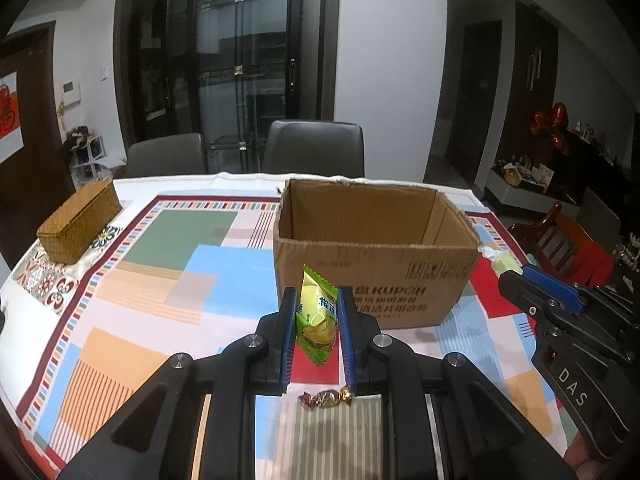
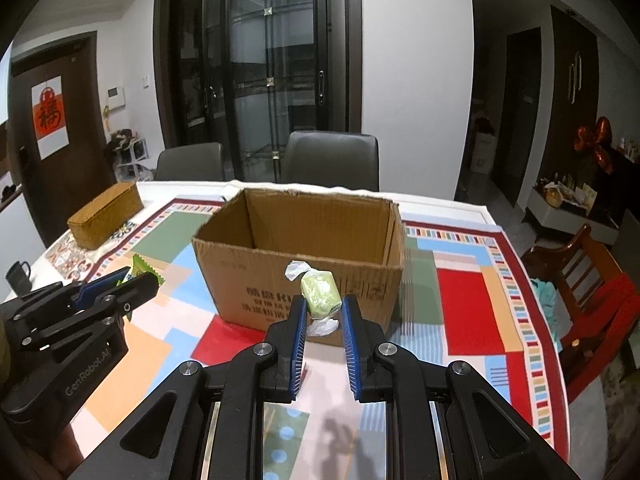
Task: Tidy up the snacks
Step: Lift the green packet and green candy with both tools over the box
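Note:
My left gripper is shut on a green chip packet, held upright above the patterned tablecloth, just in front of an open cardboard box. My right gripper is shut on a pale green wrapped candy with white twisted ends, in front of the same cardboard box. The left gripper with its chip packet shows at the left of the right wrist view. In the left wrist view the right gripper and its candy show at the right. A gold-wrapped candy lies on the cloth below the left gripper.
A woven basket box sits at the table's far left. A dark mug stands near the left edge. Two grey chairs stand behind the table, and a red wooden chair at the right.

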Motion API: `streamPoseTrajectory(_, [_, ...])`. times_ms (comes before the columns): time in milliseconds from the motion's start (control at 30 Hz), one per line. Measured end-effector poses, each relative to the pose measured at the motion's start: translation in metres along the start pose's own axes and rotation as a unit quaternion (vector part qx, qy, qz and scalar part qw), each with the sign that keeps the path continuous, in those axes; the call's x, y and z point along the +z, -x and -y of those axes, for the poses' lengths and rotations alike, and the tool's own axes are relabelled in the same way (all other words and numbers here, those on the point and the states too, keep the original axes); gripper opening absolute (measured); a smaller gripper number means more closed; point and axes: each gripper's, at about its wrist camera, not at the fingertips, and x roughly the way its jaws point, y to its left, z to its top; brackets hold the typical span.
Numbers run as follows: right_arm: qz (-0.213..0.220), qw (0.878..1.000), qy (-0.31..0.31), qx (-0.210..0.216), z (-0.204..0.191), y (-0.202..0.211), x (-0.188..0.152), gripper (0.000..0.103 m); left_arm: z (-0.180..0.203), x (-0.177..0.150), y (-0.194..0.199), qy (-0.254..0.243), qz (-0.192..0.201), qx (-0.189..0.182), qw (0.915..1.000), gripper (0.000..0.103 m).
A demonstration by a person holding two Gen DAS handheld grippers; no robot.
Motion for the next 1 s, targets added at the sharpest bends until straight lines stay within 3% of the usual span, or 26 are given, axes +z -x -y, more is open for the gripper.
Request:
streamPoseTrajectory(500, [0.024, 1.0, -0.012, -0.013, 0.008, 0.001, 0.029, 0.019, 0.007, 0.037, -0.005, -0.027, 0.017, -0.014, 0.9994, 0.02])
streamPoseTrajectory(1000, [0.031, 0.999, -0.012, -0.018, 0.013, -0.023, 0.056, 0.019, 0.008, 0.075, -0.042, -0.033, 0.012, -0.041, 0.9986, 0.02])
